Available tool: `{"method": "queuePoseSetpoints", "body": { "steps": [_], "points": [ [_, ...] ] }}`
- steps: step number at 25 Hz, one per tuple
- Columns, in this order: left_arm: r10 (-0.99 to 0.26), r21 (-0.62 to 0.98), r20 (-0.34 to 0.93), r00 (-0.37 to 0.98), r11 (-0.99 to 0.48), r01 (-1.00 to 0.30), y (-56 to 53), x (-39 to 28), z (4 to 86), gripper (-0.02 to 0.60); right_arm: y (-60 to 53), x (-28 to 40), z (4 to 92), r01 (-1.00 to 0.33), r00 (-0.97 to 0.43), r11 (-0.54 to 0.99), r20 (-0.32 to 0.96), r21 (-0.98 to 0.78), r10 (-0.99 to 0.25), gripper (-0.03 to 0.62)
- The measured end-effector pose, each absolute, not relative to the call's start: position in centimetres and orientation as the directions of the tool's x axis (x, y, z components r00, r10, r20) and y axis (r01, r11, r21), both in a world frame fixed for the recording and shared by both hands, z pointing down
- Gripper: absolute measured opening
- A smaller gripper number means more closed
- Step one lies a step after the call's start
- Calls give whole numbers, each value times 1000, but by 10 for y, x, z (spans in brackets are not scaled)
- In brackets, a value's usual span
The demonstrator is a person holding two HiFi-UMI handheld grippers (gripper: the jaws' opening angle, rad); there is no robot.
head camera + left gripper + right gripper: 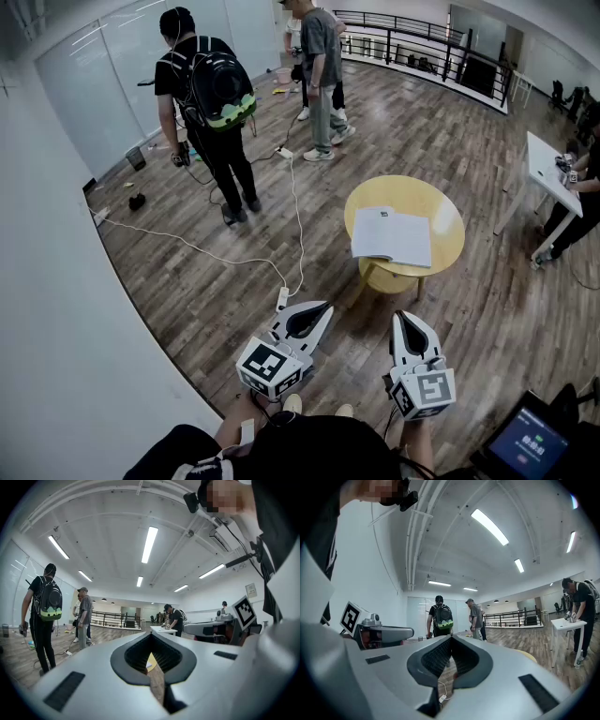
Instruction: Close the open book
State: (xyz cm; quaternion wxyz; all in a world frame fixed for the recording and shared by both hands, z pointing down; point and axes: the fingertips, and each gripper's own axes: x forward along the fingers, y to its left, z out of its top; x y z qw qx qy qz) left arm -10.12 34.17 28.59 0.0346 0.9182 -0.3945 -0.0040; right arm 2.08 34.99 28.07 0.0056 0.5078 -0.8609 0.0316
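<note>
An open book (pixel 391 236) lies flat, white pages up, on a round yellow table (pixel 445 208) a step ahead of me. My left gripper (pixel 325 307) and right gripper (pixel 405 317) are held low near my body, both short of the table and pointing level towards it. In the left gripper view the left gripper's (pixel 151 634) jaw tips meet with nothing between them. A sliver of the yellow table (pixel 150 661) shows through the gap behind the tips. The right gripper (pixel 451 637) is likewise shut and empty.
A white cable and power strip (pixel 282 298) lie on the wooden floor left of the table. One person with a backpack (pixel 208 103) and another person (pixel 321 75) stand further back. A white desk (pixel 548 173) is at the right, a screen (pixel 525 446) at bottom right, a white wall at the left.
</note>
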Motion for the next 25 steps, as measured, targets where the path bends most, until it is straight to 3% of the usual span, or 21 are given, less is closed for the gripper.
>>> {"method": "queuePoseSetpoints", "body": {
  "steps": [12, 25],
  "points": [
    [-748, 61, 18, 664, -662, -747, 351, -65, 307, -3, 353, 53, 305, -856, -516, 513, 46, -60, -855, -3],
    [-769, 62, 32, 638, -636, -769, 259, -69, 308, -2, 264, 54, 311, -847, -531, 527, 66, -71, -845, -3]
  ]
}}
